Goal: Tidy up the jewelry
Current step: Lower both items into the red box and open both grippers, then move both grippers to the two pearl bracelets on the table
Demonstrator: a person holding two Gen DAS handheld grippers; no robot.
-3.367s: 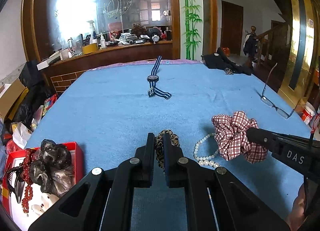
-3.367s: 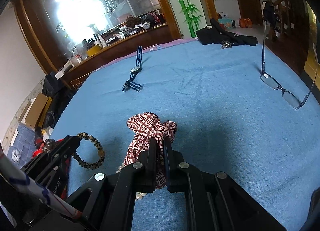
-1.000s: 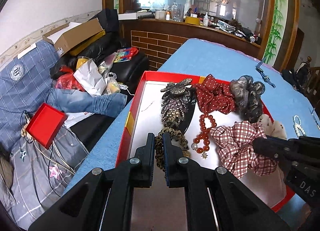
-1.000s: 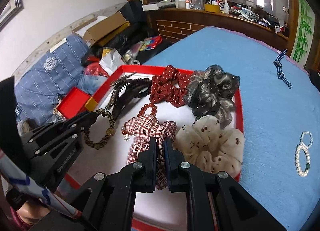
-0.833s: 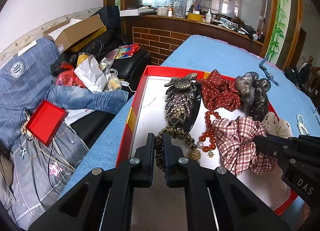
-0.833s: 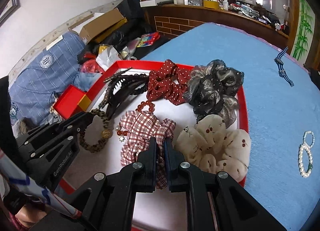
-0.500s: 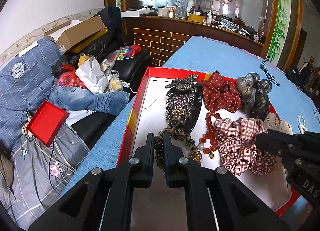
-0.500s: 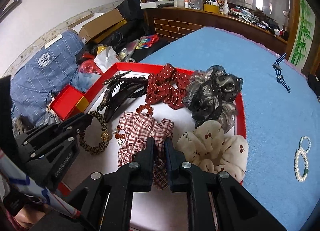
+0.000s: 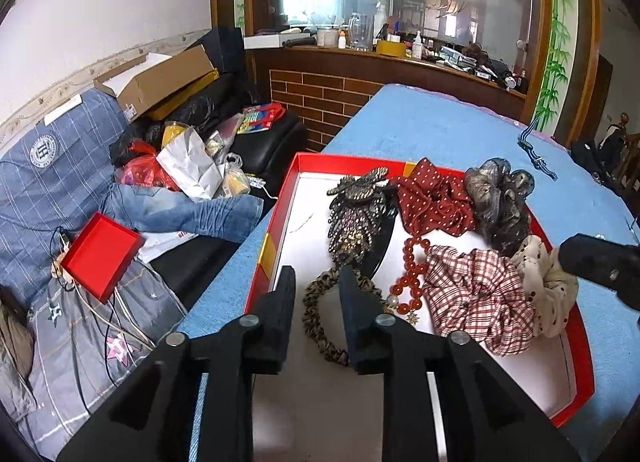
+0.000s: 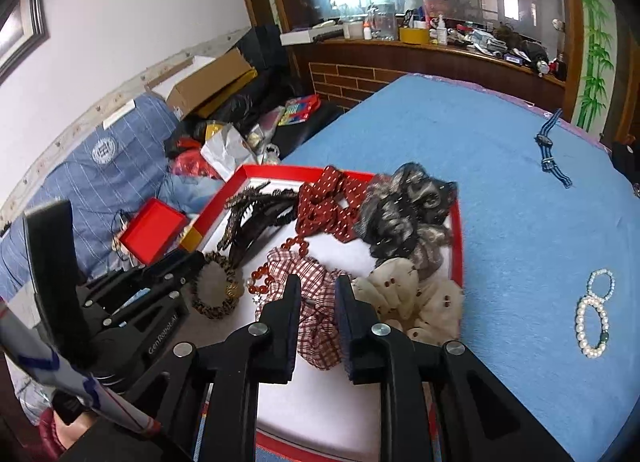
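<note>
Both tongs are opening over the red tray (image 9: 276, 222), having carried their loads there from the blue surface (image 10: 500, 190). The left tongs (image 9: 316, 282) are releasing the leopard scrunchie (image 9: 316, 314); the right tongs (image 10: 318, 288) are letting go of the plaid scrunchie (image 10: 316, 318), now resting at the tray's six o'clock. A pearl bracelet (image 10: 592, 314) is waiting at three o'clock.

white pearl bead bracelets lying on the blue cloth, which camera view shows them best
The right wrist view: the white pearl bead bracelets lie in full, unblocked, on the blue cloth right of the red tray. The left wrist view shows nothing of them.
</note>
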